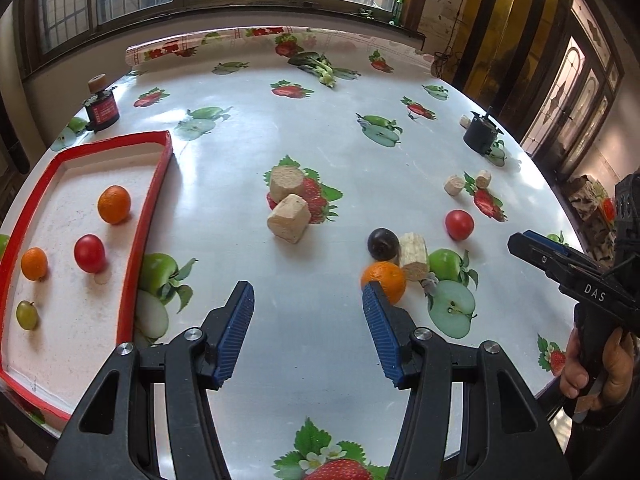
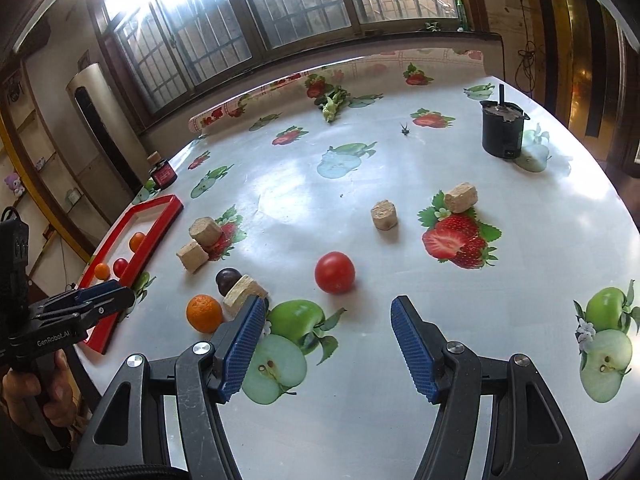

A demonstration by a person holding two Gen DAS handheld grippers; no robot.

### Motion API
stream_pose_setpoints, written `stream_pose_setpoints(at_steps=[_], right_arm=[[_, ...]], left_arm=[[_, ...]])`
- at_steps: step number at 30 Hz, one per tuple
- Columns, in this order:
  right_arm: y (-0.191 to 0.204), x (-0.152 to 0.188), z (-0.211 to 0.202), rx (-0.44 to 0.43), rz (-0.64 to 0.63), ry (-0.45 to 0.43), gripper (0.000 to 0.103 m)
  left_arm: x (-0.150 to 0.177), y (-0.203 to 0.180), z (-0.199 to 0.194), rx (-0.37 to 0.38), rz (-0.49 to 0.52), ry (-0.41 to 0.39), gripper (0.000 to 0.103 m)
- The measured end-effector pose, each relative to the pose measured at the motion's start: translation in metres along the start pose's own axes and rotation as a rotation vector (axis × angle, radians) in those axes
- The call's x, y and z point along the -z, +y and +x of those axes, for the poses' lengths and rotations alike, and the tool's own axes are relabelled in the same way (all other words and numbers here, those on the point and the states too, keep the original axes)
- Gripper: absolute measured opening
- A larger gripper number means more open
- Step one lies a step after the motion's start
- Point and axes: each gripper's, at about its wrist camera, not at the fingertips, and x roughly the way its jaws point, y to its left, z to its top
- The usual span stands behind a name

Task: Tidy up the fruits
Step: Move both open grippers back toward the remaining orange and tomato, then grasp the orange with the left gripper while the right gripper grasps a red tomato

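1. My left gripper (image 1: 308, 300) hangs over bare tablecloth (image 1: 304, 152) with its blue pads wide apart and nothing between them.
2. My right gripper (image 2: 328, 312) is just as wide open and empty, low over the printed green apples.
3. Just past my left gripper's right fingertip sits an orange mandarin (image 1: 384, 280); in the right wrist view the same fruit lies just left of my right gripper's left fingertip.
4. Right behind it is a dark plum (image 1: 383, 244), touching a beige cork-like block (image 1: 414, 256) that lies beside the mandarin.
5. Straight ahead of my right gripper, a little left of its centre line, a red tomato (image 2: 335, 272) stands alone, apart from the plum.
6. To the left of my left gripper is the red-rimmed tray (image 1: 158, 184). It holds a green grape (image 1: 27, 315) nearest, then a small orange (image 1: 34, 264), a red tomato in the tray (image 1: 89, 253) and a larger orange (image 1: 114, 204) farthest.
7. Ahead of my left gripper, two more blocks (image 1: 289, 208) lie touching each other mid-table.
8. Farther beyond my right gripper, two blocks (image 2: 424, 206) lie apart near a printed strawberry.
9. Far right stands a black pot (image 2: 502, 130); far left, a dark jar with a cork (image 1: 102, 106).
10. At the far edge lies a green leafy stalk (image 1: 320, 66).
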Motion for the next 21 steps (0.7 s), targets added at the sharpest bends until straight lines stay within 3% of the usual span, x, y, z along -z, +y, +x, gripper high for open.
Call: stream_pose_setpoints(at_steps=[7,13,18,21], right_arm=[[-0.006,-0.002,0.014,-0.004,-0.007,0.024,0.067],[0.004,-0.009,0.033,-0.014,-0.045,0.045,0.065],[0.005,-0.015,0.057,-0.012,-0.053,0.099,0.052],[0.004,-0.015,0.069,0.017,-0.059,0.118,0.047]], left_arm=[[-0.001,-0.031,0.020,0.044,0.081,0.020,0.055],[-0.003,-0.039,0.038,0.076,0.087,0.055,0.055],[-0.003,-0.041,0.054,0.094,0.085,0.082,0.054],[-0.004,-0.040,0.062,0.107,0.081,0.094,0.043]])
